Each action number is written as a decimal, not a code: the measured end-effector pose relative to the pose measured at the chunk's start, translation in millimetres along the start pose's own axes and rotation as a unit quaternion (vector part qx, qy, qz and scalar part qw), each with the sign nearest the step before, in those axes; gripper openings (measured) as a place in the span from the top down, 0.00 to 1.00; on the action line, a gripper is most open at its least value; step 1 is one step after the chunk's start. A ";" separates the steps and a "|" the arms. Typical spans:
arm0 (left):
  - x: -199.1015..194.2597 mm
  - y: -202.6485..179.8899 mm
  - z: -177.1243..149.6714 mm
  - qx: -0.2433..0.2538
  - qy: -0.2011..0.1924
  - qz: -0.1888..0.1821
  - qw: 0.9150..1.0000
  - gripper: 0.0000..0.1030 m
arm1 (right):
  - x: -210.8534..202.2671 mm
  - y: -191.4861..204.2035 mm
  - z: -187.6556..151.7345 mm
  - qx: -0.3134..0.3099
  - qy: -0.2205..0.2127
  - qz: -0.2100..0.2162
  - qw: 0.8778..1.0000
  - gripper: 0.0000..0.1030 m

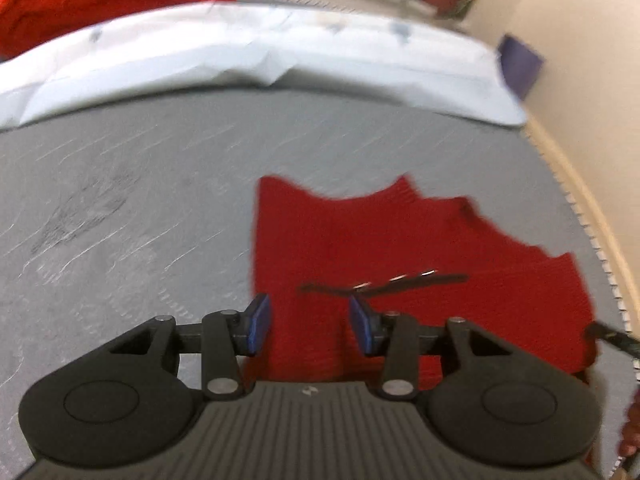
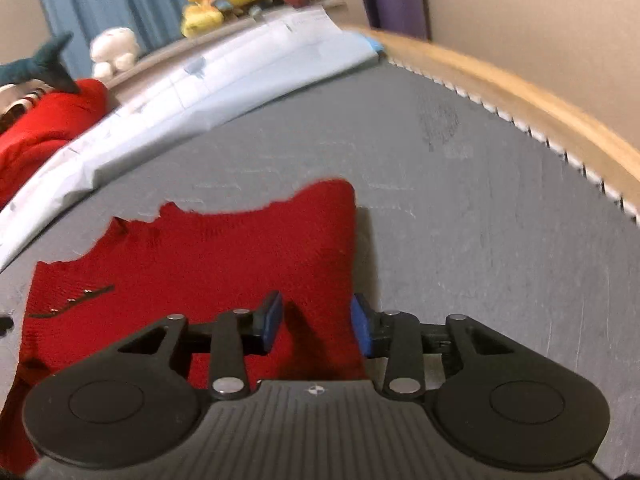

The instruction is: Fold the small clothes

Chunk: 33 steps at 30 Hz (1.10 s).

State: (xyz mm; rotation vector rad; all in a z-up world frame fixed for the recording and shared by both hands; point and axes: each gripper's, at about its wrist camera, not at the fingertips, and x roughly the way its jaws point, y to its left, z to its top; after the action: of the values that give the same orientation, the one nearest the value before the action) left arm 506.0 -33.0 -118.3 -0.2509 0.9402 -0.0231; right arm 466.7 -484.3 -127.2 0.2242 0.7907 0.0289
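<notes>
A small red knitted garment point(image 1: 384, 240) lies flat on a grey mat point(image 1: 140, 184). A dark strap with metal studs point(image 1: 384, 282) runs across it. My left gripper point(image 1: 308, 324) is open and empty, hovering over the garment's near left part. In the right wrist view the same garment point(image 2: 224, 256) lies on the mat point(image 2: 480, 200), with the strap point(image 2: 76, 300) at its left. My right gripper point(image 2: 316, 324) is open and empty over the garment's near right edge.
A folded pale blue sheet point(image 1: 256, 56) lies along the mat's far side, also in the right wrist view point(image 2: 192, 88). A red cloth pile point(image 2: 44, 120) and soft toys point(image 2: 216, 4) sit behind it. A wooden rail point(image 2: 520, 88) borders the mat. A purple roll point(image 2: 396, 4) leans on the wall.
</notes>
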 end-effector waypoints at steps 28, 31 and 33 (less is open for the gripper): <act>36.1 -5.0 -6.4 0.017 0.024 0.059 0.998 0.91 | 21.5 -2.4 -12.9 0.009 0.058 -0.039 0.998 0.47; 21.4 -18.0 -7.6 0.066 -0.034 0.089 0.993 0.90 | 21.3 -3.8 -10.0 0.023 0.058 -0.024 0.998 0.56; 14.1 -24.0 -8.0 0.062 -0.057 0.051 0.995 0.90 | 22.9 -1.7 -12.9 0.017 0.057 -0.027 0.998 0.58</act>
State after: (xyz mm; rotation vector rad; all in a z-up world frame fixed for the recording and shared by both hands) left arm 510.0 -59.7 -128.7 -0.0884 0.8342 0.0255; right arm 473.6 -481.0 -152.5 0.2354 0.9104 -0.0236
